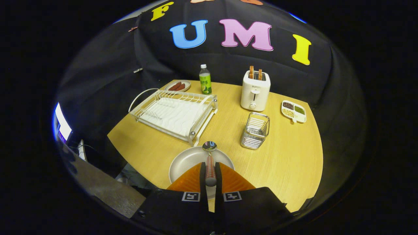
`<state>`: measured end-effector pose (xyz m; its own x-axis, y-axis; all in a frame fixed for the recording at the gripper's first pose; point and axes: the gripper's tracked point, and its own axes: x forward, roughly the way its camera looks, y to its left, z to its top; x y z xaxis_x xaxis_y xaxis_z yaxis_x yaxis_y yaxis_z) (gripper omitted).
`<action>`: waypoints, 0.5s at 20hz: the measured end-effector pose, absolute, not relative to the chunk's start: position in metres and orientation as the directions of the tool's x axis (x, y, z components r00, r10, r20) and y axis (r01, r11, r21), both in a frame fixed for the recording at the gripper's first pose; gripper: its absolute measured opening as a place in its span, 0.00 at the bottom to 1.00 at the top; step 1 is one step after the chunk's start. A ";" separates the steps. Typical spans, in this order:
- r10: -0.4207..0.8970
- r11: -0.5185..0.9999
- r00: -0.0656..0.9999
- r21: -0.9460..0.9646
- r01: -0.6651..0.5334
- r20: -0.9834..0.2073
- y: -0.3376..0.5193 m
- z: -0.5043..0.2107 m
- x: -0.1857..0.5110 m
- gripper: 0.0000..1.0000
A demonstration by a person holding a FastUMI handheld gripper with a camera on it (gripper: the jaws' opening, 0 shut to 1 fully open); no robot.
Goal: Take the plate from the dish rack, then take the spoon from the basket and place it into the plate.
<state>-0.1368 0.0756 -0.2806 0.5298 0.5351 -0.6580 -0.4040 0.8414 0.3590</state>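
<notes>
The gripper [211, 168], bottom centre of frame, holds its fingers clamped on the handle of a spoon [210, 156], whose shiny bowl sticks out ahead of the fingertips over the far rim of a round plate [183, 161]. The plate lies flat on the wooden table [287, 156], directly under the fingers and just in front of the white dish rack [174, 112], centre-left, w/ no dishes in it. Right of the rack & beyond the fingers, a small metal basket [255, 130] stands upright, nothing seen sticking out of it. Further back: a white toaster [255, 91] w/ two slices in its slots; a green-labelled bottle [205, 80]; a small dish of sausages [178, 86] at upper left; a divided tray [294, 111] w/ grains or beans in its compartments at right.
</notes>
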 end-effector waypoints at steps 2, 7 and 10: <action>0.537 0.838 0.497 0.363 -0.408 -0.682 0.086 -0.301 -0.146 0.11; 0.539 0.837 0.459 0.384 -0.391 -0.706 0.096 -0.334 -0.155 0.11; 0.549 0.831 0.448 0.400 -0.387 -0.705 0.099 -0.343 -0.159 0.12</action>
<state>-0.1587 0.0990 -0.3433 0.4485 0.5490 -0.7053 -0.3870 0.8306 0.4005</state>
